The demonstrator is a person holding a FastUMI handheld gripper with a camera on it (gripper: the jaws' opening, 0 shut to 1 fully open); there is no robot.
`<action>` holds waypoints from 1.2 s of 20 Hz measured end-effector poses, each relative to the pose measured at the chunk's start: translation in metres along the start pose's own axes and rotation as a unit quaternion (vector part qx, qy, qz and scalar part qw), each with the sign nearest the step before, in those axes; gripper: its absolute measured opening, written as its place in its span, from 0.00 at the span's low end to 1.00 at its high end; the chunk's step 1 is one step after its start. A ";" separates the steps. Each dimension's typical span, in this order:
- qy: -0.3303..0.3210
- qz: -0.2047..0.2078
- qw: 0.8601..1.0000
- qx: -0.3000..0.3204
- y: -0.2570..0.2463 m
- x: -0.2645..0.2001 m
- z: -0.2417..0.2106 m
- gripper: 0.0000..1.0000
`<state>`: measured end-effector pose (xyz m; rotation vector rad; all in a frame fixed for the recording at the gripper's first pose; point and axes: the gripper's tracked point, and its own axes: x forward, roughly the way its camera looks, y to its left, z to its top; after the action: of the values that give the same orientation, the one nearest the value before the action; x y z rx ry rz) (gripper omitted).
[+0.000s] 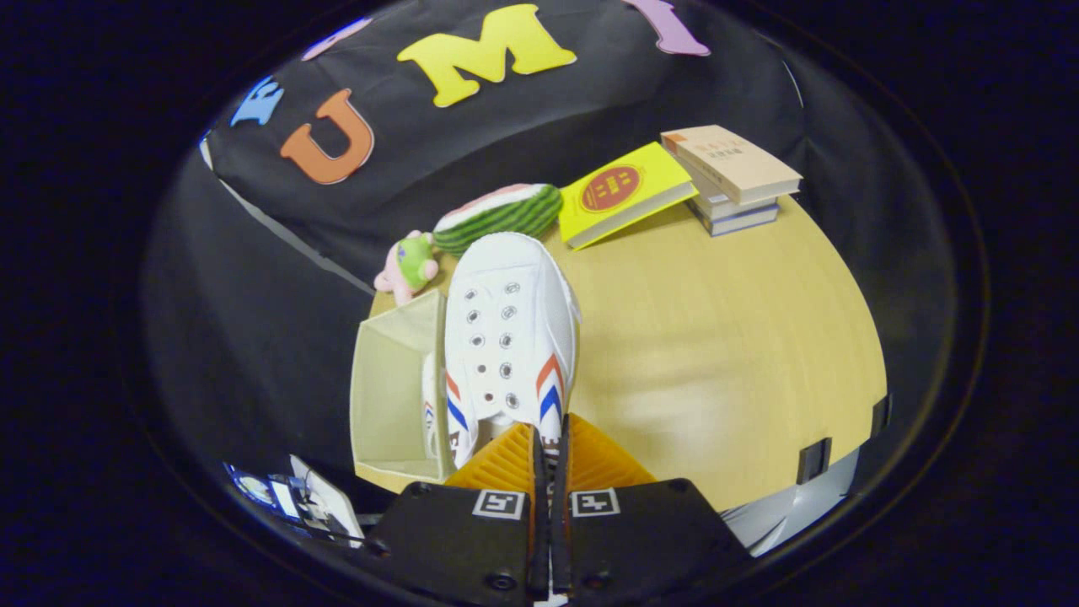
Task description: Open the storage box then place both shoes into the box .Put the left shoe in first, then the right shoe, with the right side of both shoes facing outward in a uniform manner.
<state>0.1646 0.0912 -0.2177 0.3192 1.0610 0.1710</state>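
Gripping the light, soft white canvas shoe [510, 329] at its heel rim, the claw [548, 447] holds it beside the beige fabric box [392, 396] at the counter [725, 337] edge.

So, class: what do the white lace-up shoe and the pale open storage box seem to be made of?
White lace-up shoe: likely canvas, matte woven look, metal-looking eyelets; the gripper is shut on its heel. Pale open storage box: probably fabric-covered board, with flat, dull, slightly soft walls.

White shoe [510, 329], red-blue chevrons
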 end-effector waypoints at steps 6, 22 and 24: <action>-0.008 0.009 0.999 -0.030 0.079 0.009 -0.006 0.07; -0.074 -0.024 0.997 -0.029 0.126 0.101 -0.027 0.07; -0.093 -0.014 0.995 -0.018 0.128 0.108 -0.024 0.08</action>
<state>0.1975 0.2468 -0.2751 0.2815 0.8776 0.1321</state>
